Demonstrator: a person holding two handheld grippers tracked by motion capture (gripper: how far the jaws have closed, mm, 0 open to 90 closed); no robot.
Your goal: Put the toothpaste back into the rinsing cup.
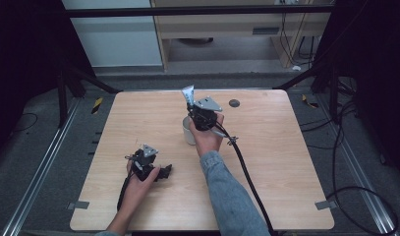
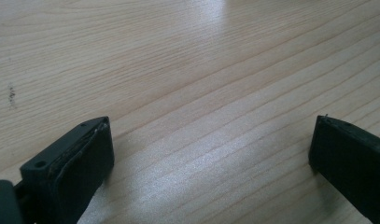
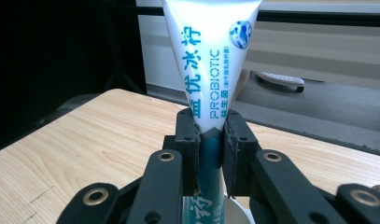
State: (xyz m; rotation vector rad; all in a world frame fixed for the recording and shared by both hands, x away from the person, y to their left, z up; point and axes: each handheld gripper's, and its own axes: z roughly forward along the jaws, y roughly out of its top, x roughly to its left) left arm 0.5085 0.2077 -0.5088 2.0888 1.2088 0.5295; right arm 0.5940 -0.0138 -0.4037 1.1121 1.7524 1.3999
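Note:
A white and blue toothpaste tube stands upright with my right gripper shut on its lower part. In the high view the tube sticks up above the right gripper, which hangs over a white cup near the table's middle. The cup's rim shows just below the tube's bottom end. My left gripper rests low at the front left of the wooden table. Its jaws stand wide apart, one black pad on each side and only bare wood between them.
A small dark round mark lies at the back right of the table. The right gripper's black cable trails across the table toward the front edge. Metal rails and floor cables surround the table; shelving stands behind it.

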